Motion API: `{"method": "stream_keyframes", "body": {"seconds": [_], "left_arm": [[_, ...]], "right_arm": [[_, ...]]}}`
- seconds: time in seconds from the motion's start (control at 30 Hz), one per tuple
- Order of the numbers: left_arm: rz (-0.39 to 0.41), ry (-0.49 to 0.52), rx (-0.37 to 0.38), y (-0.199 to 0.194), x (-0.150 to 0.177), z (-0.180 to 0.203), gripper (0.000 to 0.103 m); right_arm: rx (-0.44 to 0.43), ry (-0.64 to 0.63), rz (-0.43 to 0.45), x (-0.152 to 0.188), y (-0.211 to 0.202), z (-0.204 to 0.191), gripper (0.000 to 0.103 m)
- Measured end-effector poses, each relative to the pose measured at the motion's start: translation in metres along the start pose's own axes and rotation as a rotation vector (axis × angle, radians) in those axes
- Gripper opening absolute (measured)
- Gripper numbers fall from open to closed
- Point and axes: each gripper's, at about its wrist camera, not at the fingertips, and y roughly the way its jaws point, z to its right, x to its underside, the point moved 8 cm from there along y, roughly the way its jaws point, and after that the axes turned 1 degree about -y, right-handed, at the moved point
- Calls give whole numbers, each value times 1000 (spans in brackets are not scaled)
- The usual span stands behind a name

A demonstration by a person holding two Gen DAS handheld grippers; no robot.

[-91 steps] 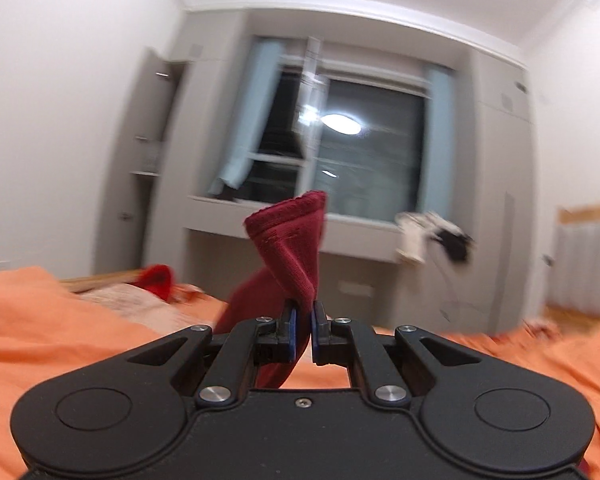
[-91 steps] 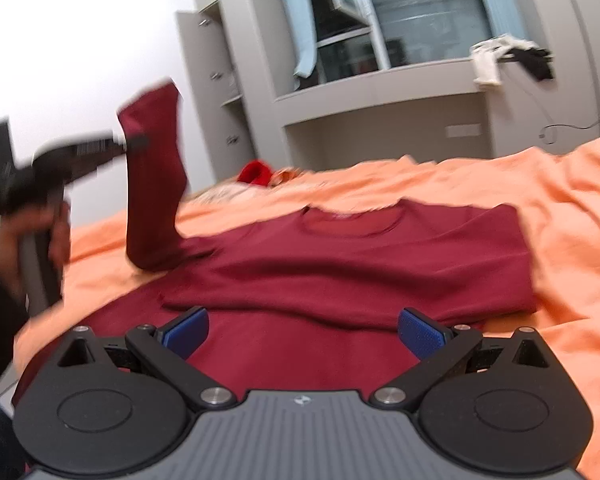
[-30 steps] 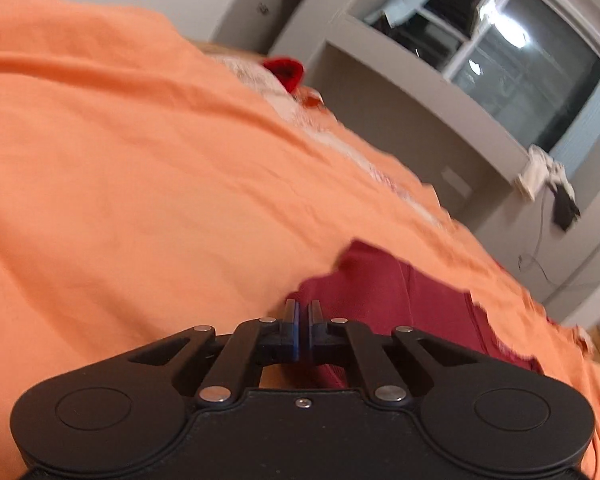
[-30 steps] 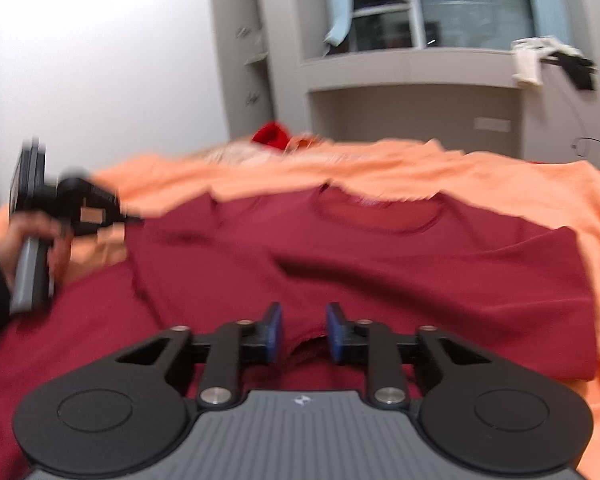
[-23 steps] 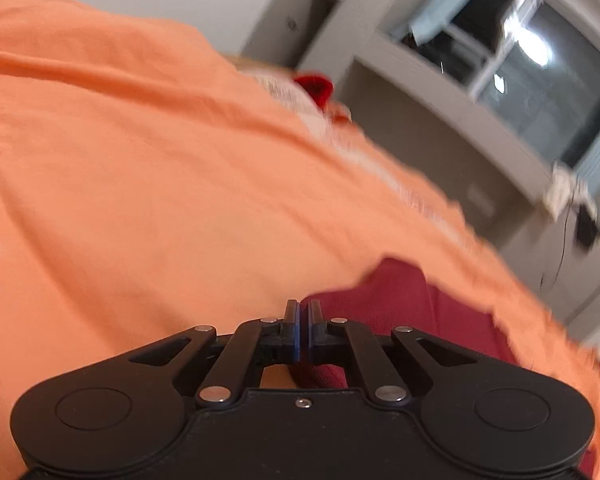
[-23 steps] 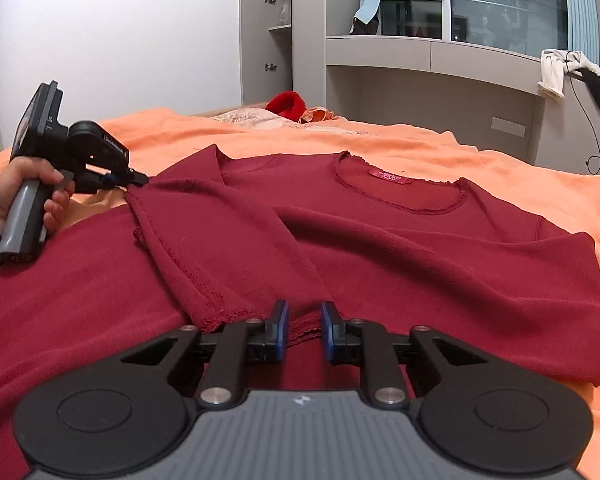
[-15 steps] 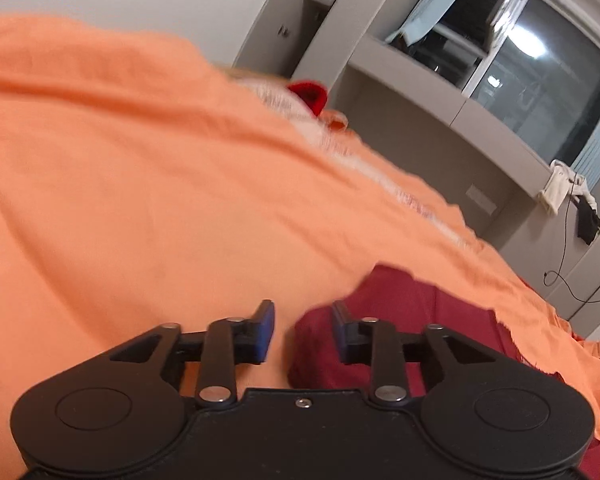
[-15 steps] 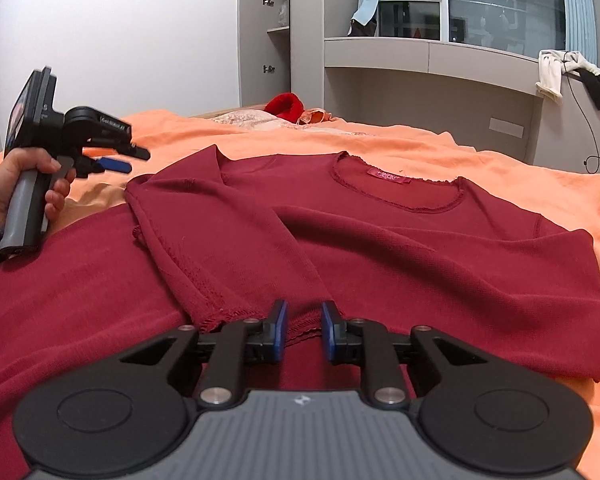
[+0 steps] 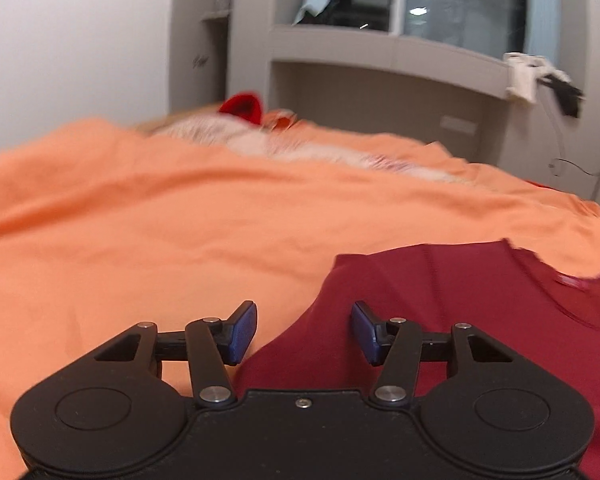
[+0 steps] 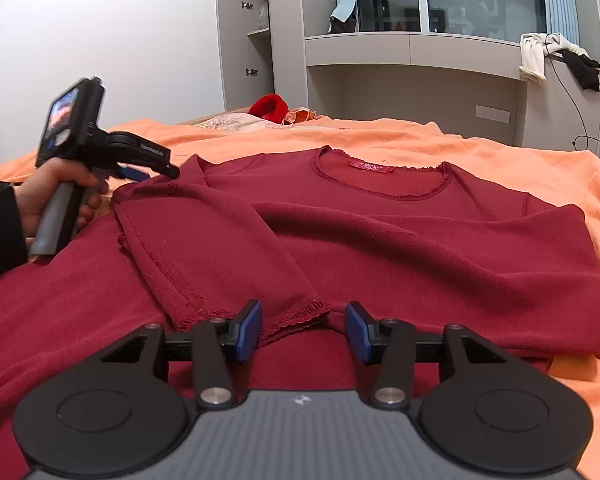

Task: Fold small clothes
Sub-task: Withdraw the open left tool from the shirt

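A dark red long-sleeved top (image 10: 400,232) lies flat on the orange bedspread (image 10: 480,148), neckline away from me, both sleeves folded across the body. The left sleeve's cuff (image 10: 260,316) lies just in front of my right gripper (image 10: 303,330), which is open and empty over it. My left gripper (image 9: 303,332) is open and empty above the top's left shoulder (image 9: 400,280). It also shows in the right wrist view (image 10: 148,166), held in a hand at the left, by the shoulder fold.
A bright red item (image 10: 268,107) and pale patterned fabric (image 10: 228,122) lie at the far end of the bed. Grey built-in shelves and a window ledge (image 10: 412,46) stand behind, with clothes (image 10: 556,56) hanging at the right. A cable (image 10: 584,136) hangs down the wall.
Both grippers have opened and let go of the left sleeve, which now lies folded across the top. The left gripper has lifted slightly and turned toward the shoulder.
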Motion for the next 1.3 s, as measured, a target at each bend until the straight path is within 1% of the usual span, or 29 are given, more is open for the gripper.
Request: {"method": "stream_keyframes", "body": {"seconds": [0.1, 0.17, 0.23, 0.3, 0.4, 0.47, 0.5, 0.53, 0.6, 0.67, 0.77, 0.87, 0.93, 0.97, 1.07, 1.2, 1.3], "left_arm": [[-77, -80, -7, 25, 7, -13, 56], [-97, -125, 2, 36, 11, -20, 56], [-103, -159, 9, 39, 14, -23, 57], [-97, -166, 14, 38, 13, -24, 57], [-75, -195, 25, 33, 11, -27, 57], [-60, -240, 32, 24, 11, -34, 60], [-52, -268, 38, 20, 11, -37, 65], [-47, -298, 46, 15, 11, -40, 70], [-55, -338, 58, 8, 14, -45, 75], [-74, -331, 60, 1, 20, -47, 75], [-75, -293, 51, -14, 28, -49, 75], [-67, -313, 41, -31, 33, -56, 77], [-84, -297, 24, -37, 38, -60, 77], [-89, -286, 12, -39, 41, -61, 77], [-94, -274, 9, -47, 47, -65, 77], [-79, -277, 3, -68, 52, -69, 79], [-73, -242, 0, -84, 59, -67, 80]], "right_arm": [[-4, 8, 0, 1, 0, 0, 55], [-9, 18, -2, 1, 1, 1, 57], [-15, 27, -4, 2, 1, 2, 58], [-17, 33, -3, 2, 1, 3, 60], [-14, 36, 1, 2, 0, 3, 73], [-15, 42, 2, 2, 0, 4, 89], [-17, 48, 2, 2, 0, 4, 93], [-21, 56, 2, 2, -1, 5, 97], [-26, 74, -5, 3, -2, 7, 99], [-30, 93, -9, 4, -4, 9, 102], [-25, 114, -17, 6, -8, 11, 102], [-10, 127, -24, 8, -11, 13, 102], [-1, 126, -20, 9, -15, 13, 103], [3, 124, -18, 9, -16, 12, 103], [17, 115, -11, 10, -22, 10, 103], [14, 86, 14, 9, -34, 5, 103], [15, 59, 36, 9, -46, 1, 103]]}}
